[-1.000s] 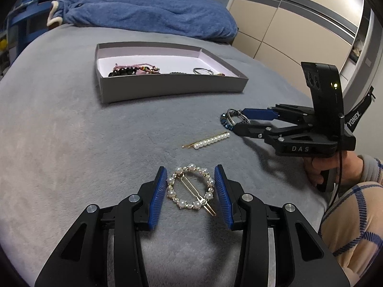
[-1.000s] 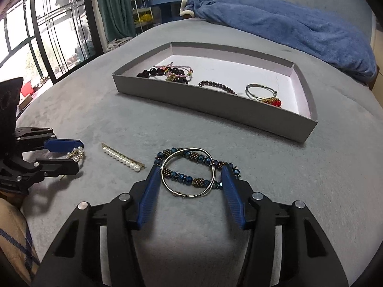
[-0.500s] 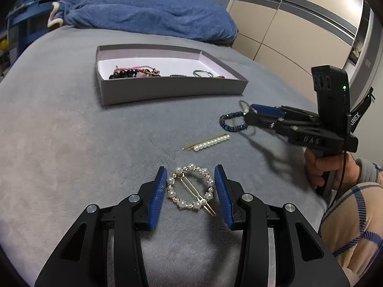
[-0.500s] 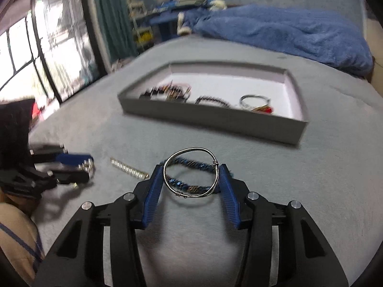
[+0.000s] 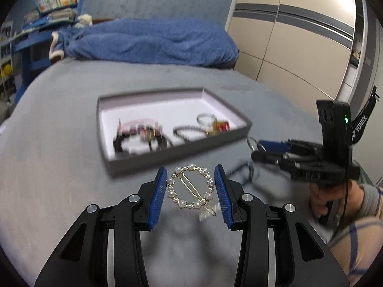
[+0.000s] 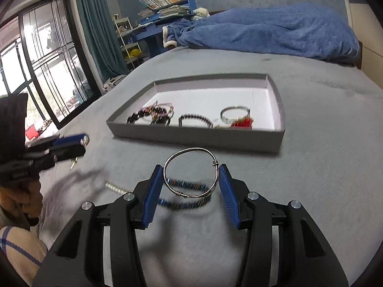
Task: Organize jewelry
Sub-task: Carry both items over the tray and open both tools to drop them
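Note:
My left gripper (image 5: 190, 189) is shut on a round pearl hair clip (image 5: 208, 195) and holds it above the grey bed. My right gripper (image 6: 191, 184) is shut on a silver wire bangle (image 6: 191, 151), also lifted. The right gripper also shows in the left wrist view (image 5: 257, 147). A blue beaded bracelet (image 6: 184, 203) lies on the bed below the bangle. A pearl bar pin (image 6: 115, 187) lies to its left. The grey tray (image 6: 194, 138) ahead holds several bracelets and a silver bangle with a red charm (image 6: 235, 117).
A blue blanket (image 6: 263, 33) lies piled at the far end of the bed. A window and teal curtain (image 6: 95, 24) stand to the left, a wardrobe (image 5: 299, 35) to the right. The grey bed cover (image 6: 323, 167) spreads around the tray.
Both grippers have lifted off the bed with their pieces and moved towards the tray. The blue beaded bracelet and pearl bar pin stayed on the cover.

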A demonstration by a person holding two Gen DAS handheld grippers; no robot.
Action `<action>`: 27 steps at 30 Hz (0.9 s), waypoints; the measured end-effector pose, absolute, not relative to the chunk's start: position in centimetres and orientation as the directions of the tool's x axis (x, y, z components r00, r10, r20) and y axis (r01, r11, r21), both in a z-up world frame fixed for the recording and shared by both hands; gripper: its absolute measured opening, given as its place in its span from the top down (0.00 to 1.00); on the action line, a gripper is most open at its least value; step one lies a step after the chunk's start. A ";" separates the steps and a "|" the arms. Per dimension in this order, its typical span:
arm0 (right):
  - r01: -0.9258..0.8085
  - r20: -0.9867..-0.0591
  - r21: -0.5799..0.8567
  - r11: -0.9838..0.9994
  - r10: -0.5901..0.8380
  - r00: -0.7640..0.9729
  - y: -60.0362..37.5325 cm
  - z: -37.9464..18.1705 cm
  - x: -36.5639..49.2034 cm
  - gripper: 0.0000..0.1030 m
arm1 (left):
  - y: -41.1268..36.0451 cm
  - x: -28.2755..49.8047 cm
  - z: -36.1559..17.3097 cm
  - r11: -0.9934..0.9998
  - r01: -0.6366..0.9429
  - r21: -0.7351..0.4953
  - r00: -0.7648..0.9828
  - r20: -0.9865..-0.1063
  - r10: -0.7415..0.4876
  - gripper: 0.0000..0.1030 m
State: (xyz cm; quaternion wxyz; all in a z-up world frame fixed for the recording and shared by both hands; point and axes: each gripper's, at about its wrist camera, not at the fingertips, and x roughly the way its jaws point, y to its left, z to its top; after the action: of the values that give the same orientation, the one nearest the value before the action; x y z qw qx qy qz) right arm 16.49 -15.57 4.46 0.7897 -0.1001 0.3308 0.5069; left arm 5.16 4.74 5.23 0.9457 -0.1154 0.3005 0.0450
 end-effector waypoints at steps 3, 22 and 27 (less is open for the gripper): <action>-0.867 -0.614 0.170 0.468 0.739 0.278 -15.0 5.3 17.5 0.54 | 5.1 6.8 6.3 0.972 -0.163 -0.167 0.820 -0.571 0.039 0.59; -0.873 -0.642 0.116 0.474 0.706 0.298 -6.9 6.9 25.1 0.54 | 8.1 17.3 6.7 0.962 -0.252 -0.106 0.801 -0.580 0.146 0.59; -0.870 -0.681 0.085 0.485 0.666 0.305 -5.2 5.4 26.7 0.54 | 8.6 19.7 5.5 0.956 -0.275 -0.099 0.784 -0.599 0.164 0.59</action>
State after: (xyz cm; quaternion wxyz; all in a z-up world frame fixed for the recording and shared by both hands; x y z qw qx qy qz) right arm 26.68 -5.23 5.42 0.7934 -0.1519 0.3364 0.4840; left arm 19.68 8.64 5.45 0.9401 -0.0909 0.3072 0.1168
